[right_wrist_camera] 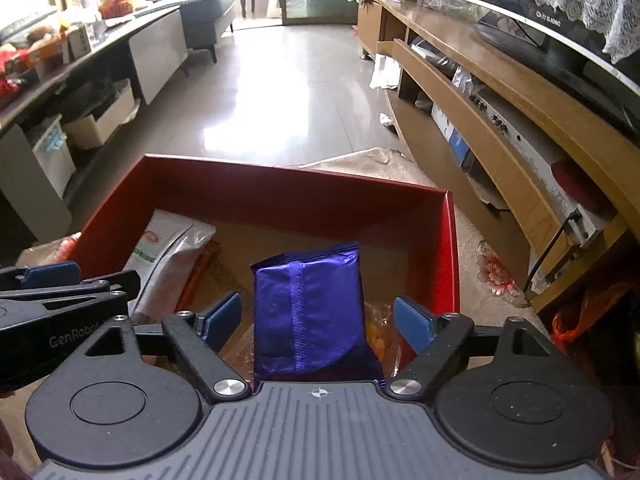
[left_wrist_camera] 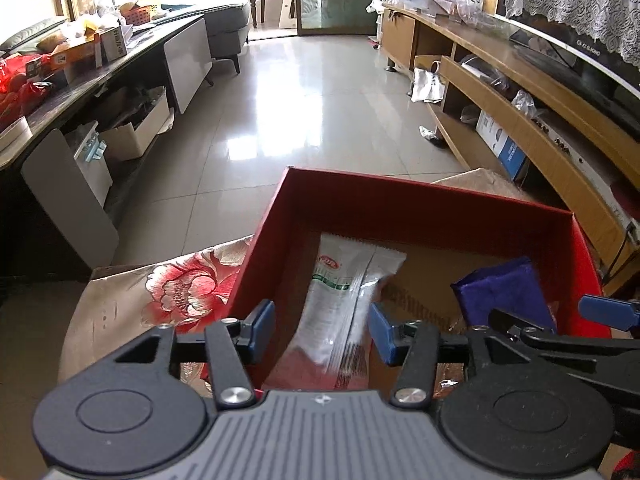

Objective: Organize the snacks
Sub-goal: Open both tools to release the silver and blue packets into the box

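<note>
An open red box (left_wrist_camera: 400, 196) (right_wrist_camera: 280, 176) with a brown cardboard floor sits on a floral cloth (left_wrist_camera: 180, 292). A white snack packet (left_wrist_camera: 344, 300) (right_wrist_camera: 168, 248) lies along the box's left side, between the blue pads of my left gripper (left_wrist_camera: 320, 326). There is a gap at the left pad, so that gripper is open. A purple snack packet (right_wrist_camera: 308, 304) (left_wrist_camera: 504, 288) stands tilted in the box's middle, between the pads of my right gripper (right_wrist_camera: 318, 316). That gripper is open too, with a gap on each side of the packet. Both grippers hang side by side over the box's near edge.
An orange packet (right_wrist_camera: 204, 268) lies under the white one, and a yellow-orange bag (right_wrist_camera: 380, 332) shows beneath the purple one. A wooden TV cabinet (left_wrist_camera: 520, 120) runs along the right. A cluttered low table (left_wrist_camera: 80, 80) runs along the left, with glossy tiled floor (left_wrist_camera: 300, 100) beyond the box.
</note>
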Demonstrator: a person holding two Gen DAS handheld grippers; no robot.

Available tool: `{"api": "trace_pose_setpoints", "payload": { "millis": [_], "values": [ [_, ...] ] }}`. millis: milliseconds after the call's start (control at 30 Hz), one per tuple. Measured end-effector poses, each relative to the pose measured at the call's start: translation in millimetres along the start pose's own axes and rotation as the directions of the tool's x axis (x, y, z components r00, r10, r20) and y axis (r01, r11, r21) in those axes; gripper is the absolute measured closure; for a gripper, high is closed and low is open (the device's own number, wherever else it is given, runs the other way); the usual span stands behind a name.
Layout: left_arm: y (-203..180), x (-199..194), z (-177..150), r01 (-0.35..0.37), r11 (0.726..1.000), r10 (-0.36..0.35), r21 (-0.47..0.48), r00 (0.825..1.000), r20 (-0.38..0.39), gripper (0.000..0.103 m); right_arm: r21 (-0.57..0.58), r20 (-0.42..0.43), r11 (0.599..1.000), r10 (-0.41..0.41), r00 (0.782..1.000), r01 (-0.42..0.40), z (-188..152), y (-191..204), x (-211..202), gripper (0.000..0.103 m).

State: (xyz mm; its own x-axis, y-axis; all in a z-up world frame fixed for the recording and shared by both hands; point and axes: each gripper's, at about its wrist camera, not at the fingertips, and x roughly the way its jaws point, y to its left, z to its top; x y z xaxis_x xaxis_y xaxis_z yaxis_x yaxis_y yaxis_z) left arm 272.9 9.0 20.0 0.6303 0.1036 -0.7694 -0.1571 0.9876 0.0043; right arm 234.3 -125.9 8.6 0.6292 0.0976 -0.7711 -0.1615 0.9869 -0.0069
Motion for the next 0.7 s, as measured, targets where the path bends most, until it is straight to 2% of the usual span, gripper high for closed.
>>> {"api": "trace_pose_setpoints", "payload": {
  "millis": [433,700],
  "values": [
    [3.9,-21.8,-3.2,0.04,0.999,-0.04,-0.016,0.999,0.022,0.048,0.017,0.034,1.0,0.011,0.999,-0.012,-5.6,-3.5,-20.0,0.015],
    [10.3,-42.8,-23.1,0.065,0.998,-0.065,-0.019,0.998,0.009,0.047,0.008,0.032,1.0,0.004,0.999,-0.004,-22.1,-1.2,-36.6,0.014]
  ]
}}
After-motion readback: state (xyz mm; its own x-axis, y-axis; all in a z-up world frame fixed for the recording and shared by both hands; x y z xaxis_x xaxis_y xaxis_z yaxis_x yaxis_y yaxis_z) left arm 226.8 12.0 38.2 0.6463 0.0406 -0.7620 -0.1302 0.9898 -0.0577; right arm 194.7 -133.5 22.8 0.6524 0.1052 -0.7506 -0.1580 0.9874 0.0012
